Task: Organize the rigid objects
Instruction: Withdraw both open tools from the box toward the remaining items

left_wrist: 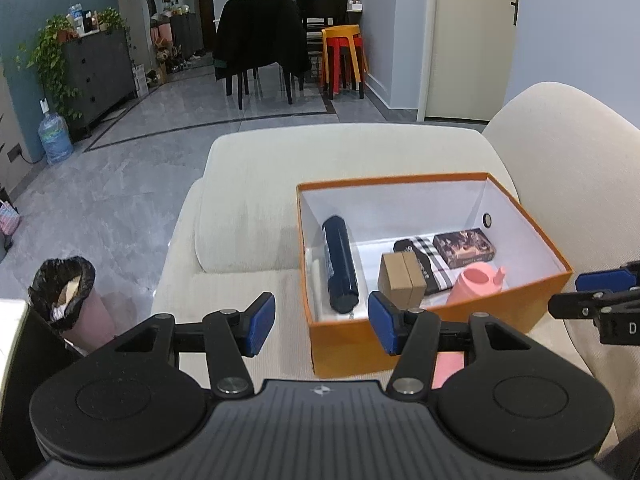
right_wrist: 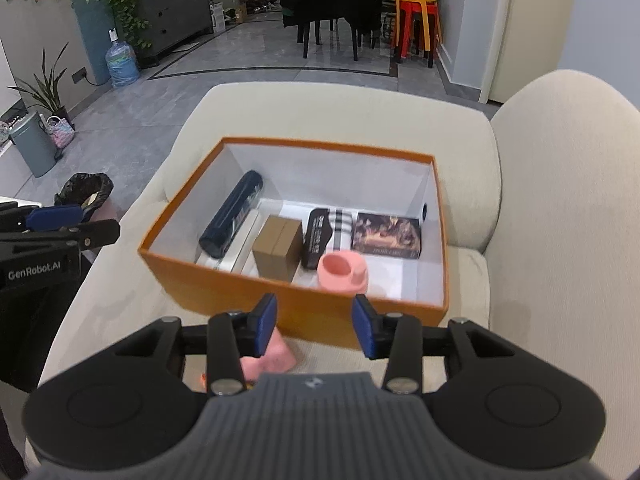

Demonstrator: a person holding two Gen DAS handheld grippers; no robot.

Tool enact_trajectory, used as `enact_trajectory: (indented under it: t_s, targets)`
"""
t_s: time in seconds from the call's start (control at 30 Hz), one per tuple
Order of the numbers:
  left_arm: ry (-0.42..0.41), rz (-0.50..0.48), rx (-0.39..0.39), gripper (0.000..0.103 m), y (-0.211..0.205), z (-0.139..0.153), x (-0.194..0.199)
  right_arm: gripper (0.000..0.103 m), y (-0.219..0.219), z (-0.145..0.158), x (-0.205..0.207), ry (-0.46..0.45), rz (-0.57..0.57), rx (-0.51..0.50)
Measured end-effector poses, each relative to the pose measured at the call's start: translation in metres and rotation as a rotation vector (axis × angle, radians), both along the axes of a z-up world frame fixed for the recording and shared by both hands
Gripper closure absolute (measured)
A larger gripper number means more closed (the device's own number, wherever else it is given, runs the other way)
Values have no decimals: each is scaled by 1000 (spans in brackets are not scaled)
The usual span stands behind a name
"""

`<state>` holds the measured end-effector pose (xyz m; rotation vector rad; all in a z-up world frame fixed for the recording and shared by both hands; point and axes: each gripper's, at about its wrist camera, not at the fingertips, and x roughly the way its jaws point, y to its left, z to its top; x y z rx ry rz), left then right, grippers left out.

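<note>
An orange box (left_wrist: pixel 500 308) (right_wrist: pixel 224 292) with a white inside sits on a cream sofa. In it lie a dark blue cylinder (left_wrist: pixel 339 264) (right_wrist: pixel 234 214), a brown carton (left_wrist: pixel 401 278) (right_wrist: pixel 278 246), a checked black packet (left_wrist: pixel 430 258) (right_wrist: pixel 326 232), a dark printed box (left_wrist: pixel 464 247) (right_wrist: pixel 386 236) and a pink cup (left_wrist: pixel 476 282) (right_wrist: pixel 344 270). My left gripper (left_wrist: pixel 322 326) stands open before the box's near left corner, with nothing between its pads. My right gripper (right_wrist: pixel 316 330) hangs open in front of the box's near wall, also with nothing between its pads. A pink thing (right_wrist: pixel 276 354) lies on the cushion under it.
The sofa's backrest (right_wrist: pixel 560 200) rises to the right of the box. A bin with a black liner (left_wrist: pixel 64 292) (right_wrist: pixel 86 192) stands on the grey floor at the left. Farther off are a water jug (left_wrist: pixel 54 136), dark chairs (left_wrist: pixel 260 44) and stacked stools (left_wrist: pixel 344 56).
</note>
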<state>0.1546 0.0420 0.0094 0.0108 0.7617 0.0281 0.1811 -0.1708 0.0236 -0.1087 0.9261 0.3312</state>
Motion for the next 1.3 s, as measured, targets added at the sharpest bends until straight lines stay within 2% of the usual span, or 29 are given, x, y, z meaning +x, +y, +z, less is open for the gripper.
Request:
enact_trajectory:
  t_s: [0.3, 0.87, 1.3]
  targets:
    - [35, -3, -42, 39, 4, -26, -25, 57, -6, -24, -31, 34, 11, 29]
    - [150, -10, -108, 39, 4, -88, -74, 54, -12, -93, -78, 159, 7, 46]
    - [173, -45, -145, 39, -4, -98, -105, 48, -15, -106, -101, 181, 5, 50]
